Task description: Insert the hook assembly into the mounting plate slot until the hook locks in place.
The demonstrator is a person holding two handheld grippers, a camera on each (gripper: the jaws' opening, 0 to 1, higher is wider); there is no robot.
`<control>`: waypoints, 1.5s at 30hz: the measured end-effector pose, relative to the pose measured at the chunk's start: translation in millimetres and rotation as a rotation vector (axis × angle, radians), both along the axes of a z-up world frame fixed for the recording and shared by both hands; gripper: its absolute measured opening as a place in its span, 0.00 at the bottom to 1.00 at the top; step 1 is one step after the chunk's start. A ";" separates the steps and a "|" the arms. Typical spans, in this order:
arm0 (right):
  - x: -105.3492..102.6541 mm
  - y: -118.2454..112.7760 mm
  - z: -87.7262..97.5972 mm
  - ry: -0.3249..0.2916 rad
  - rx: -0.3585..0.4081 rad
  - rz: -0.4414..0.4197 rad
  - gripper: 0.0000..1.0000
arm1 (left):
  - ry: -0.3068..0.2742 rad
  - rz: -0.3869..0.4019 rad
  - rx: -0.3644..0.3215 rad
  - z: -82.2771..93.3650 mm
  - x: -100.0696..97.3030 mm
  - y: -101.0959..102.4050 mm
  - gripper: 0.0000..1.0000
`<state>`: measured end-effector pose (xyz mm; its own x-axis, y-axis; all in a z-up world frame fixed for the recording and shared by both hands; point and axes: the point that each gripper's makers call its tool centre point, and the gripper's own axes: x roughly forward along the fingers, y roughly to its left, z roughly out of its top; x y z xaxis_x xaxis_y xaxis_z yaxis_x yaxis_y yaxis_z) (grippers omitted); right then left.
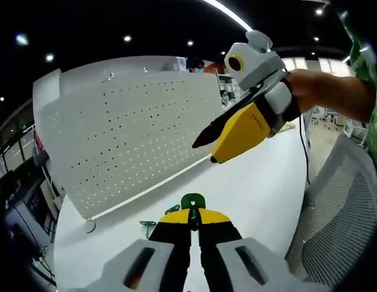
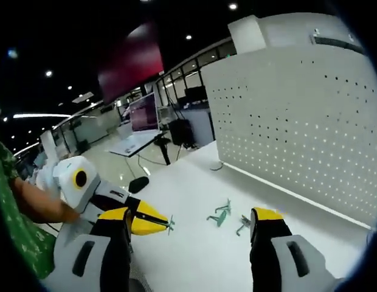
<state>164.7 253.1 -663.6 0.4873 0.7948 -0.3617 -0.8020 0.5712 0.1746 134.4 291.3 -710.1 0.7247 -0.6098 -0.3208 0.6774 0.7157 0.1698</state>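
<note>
mesh chair (image 1: 334,207) rt; desk w/ monitor (image 2: 144,112)

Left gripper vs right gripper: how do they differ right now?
The left gripper has its fingers shut on a small green hook, while the right gripper has its fingers spread wide and holds nothing. The left gripper sits low over the white table; the right gripper hangs higher, up by the white pegboard. Both have black fingers with yellow tips and grey bodies.
</note>
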 end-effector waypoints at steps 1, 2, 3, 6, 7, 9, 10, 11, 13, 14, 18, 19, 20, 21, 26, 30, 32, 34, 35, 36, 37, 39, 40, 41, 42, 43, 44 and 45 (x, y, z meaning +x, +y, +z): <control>0.4 -1.0 1.0 -0.008 0.001 -0.005 0.84 | 0.000 0.001 -0.001 0.2 0.2 0.3 0.03; 1.7 -2.2 3.3 -0.023 0.007 -0.013 0.85 | 0.000 0.003 -0.002 0.5 0.2 0.5 0.03; 2.9 -2.9 5.5 -0.036 0.015 -0.020 0.86 | 0.000 0.005 -0.004 0.8 0.6 1.1 0.03; 5.6 -7.2 12.2 -0.062 0.039 -0.049 0.88 | -0.003 0.013 -0.011 3.0 1.7 2.0 0.03; 5.8 -8.6 13.0 -0.064 0.041 -0.054 0.88 | -0.005 0.017 -0.015 4.4 2.4 2.7 0.03; 8.2 -13.1 15.7 -0.086 0.041 -0.073 0.89 | -0.007 0.023 -0.024 6.6 3.5 3.9 0.03; 9.0 -15.3 16.6 -0.094 0.036 -0.081 0.89 | -0.007 0.026 -0.026 7.3 4.1 4.5 0.03; 9.9 -18.1 18.7 -0.108 0.032 -0.090 0.89 | -0.008 0.028 -0.027 7.7 4.5 4.8 0.03; 12.6 -23.0 26.4 -0.146 0.043 -0.112 0.89 | -0.010 0.041 -0.041 11.8 7.4 7.3 0.03; 12.7 -23.7 27.4 -0.148 0.045 -0.114 0.89 | -0.011 0.046 -0.048 13.6 8.3 8.3 0.03; 17.8 -31.6 39.9 -0.194 0.065 -0.149 0.89 | -0.017 0.061 -0.064 20.1 13.2 12.5 0.03; 18.2 -32.2 40.7 -0.197 0.066 -0.152 0.89 | -0.021 0.064 -0.067 22.3 14.7 13.6 0.03; 19.7 -34.3 43.7 -0.210 0.072 -0.162 0.89 | -0.023 0.066 -0.069 23.8 15.7 14.3 0.03; 20.3 -35.4 44.8 -0.213 0.076 -0.166 0.89 | -0.025 0.069 -0.069 25.2 16.6 15.1 0.03; 23.1 -39.3 51.6 -0.235 0.086 -0.187 0.90 | -0.036 0.090 -0.082 34.6 23.4 22.1 0.03; 23.3 -40.7 57.5 -0.259 0.085 -0.193 0.90 | -0.044 0.117 -0.101 43.6 31.9 31.1 0.03; 23.1 -41.0 60.5 -0.271 0.085 -0.193 0.90 | -0.048 0.132 -0.115 48.9 36.9 35.9 0.03; 22.8 -40.9 64.6 -0.287 0.079 -0.194 0.90 | -0.057 0.146 -0.121 54.2 42.1 40.3 0.03; 22.6 -40.7 66.6 -0.296 0.077 -0.194 0.90 | -0.062 0.151 -0.122 56.4 44.3 42.1 0.03; 22.5 -40.7 69.4 -0.305 0.076 -0.194 0.90 | -0.068 0.159 -0.123 59.5 47.3 44.5 0.03; 22.7 -40.8 70.9 -0.310 0.075 -0.194 0.90 | -0.072 0.165 -0.124 61.3 49.7 46.4 0.03; 23.2 -40.3 74.5 -0.319 0.080 -0.193 0.90 | -0.080 0.178 -0.128 65.9 55.5 50.7 0.03; 23.6 -40.3 75.8 -0.319 0.083 -0.193 0.90 | -0.089 0.188 -0.128 69.3 59.4 53.4 0.03; 24.4 -40.7 77.7 -0.322 0.088 -0.196 0.90 | -0.094 0.193 -0.129 71.6 62.2 55.4 0.03; 25.0 -40.8 79.1 -0.326 0.091 -0.198 0.90 | -0.102 0.199 -0.131 74.7 65.5 57.7 0.03; 25.9 -41.1 80.6 -0.329 0.091 -0.199 0.90 | -0.110 0.207 -0.134 78.2 68.8 59.9 0.03; 26.4 -41.5 81.7 -0.331 0.092 -0.201 0.90 | -0.120 0.217 -0.138 83.8 73.6 63.0 0.03; 27.5 -41.9 83.6 -0.335 0.095 -0.202 0.90 | -0.129 0.225 -0.140 88.2 77.4 65.2 0.03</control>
<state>192.2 211.2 -580.1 0.7158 0.6930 -0.0860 -0.6966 0.7173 -0.0173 211.8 356.5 -621.8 0.8759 -0.4614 -0.1409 0.4786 0.8679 0.1330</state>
